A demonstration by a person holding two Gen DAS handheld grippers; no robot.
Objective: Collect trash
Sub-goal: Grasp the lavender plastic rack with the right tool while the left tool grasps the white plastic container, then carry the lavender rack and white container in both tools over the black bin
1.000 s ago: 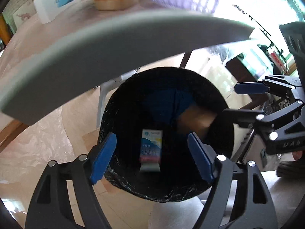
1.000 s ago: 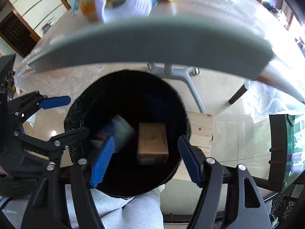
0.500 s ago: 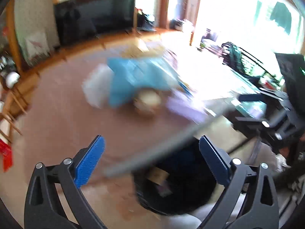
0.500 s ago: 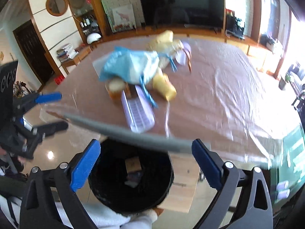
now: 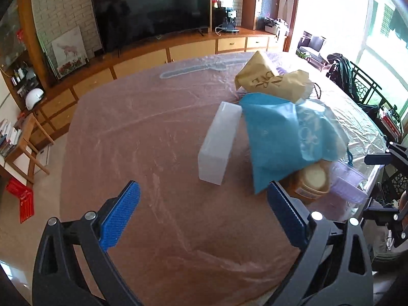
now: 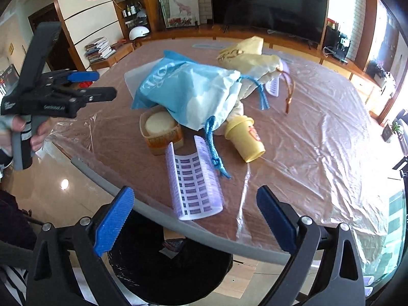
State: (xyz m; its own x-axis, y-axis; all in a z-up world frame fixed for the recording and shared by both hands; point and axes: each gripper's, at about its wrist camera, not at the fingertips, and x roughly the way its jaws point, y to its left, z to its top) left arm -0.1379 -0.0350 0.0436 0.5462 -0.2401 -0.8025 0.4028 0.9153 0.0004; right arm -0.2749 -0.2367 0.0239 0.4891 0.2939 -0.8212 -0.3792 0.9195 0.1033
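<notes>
A heap of trash lies on the table: a blue drawstring bag (image 6: 188, 91), also in the left wrist view (image 5: 288, 137), a cream bag (image 6: 250, 58), a round tub (image 6: 160, 130), a yellow cup (image 6: 244, 137), a lilac perforated tray (image 6: 191, 181) and a clear plastic box (image 5: 219, 142). A black bin (image 6: 168, 267) stands below the table edge with trash inside. My left gripper (image 5: 206, 216) is open and empty above the table, short of the clear box. My right gripper (image 6: 196, 221) is open and empty above the table edge, near the lilac tray.
The table (image 5: 153, 153) is covered with clear plastic film. The left gripper shows in the right wrist view (image 6: 84, 86) at the table's left edge. A TV (image 5: 150, 7) and cabinets line the far wall. A wooden block (image 6: 239, 280) lies beside the bin.
Both grippers have risen from over the bin's mouth to above the tabletop and now face the heap. Both stayed open and empty.
</notes>
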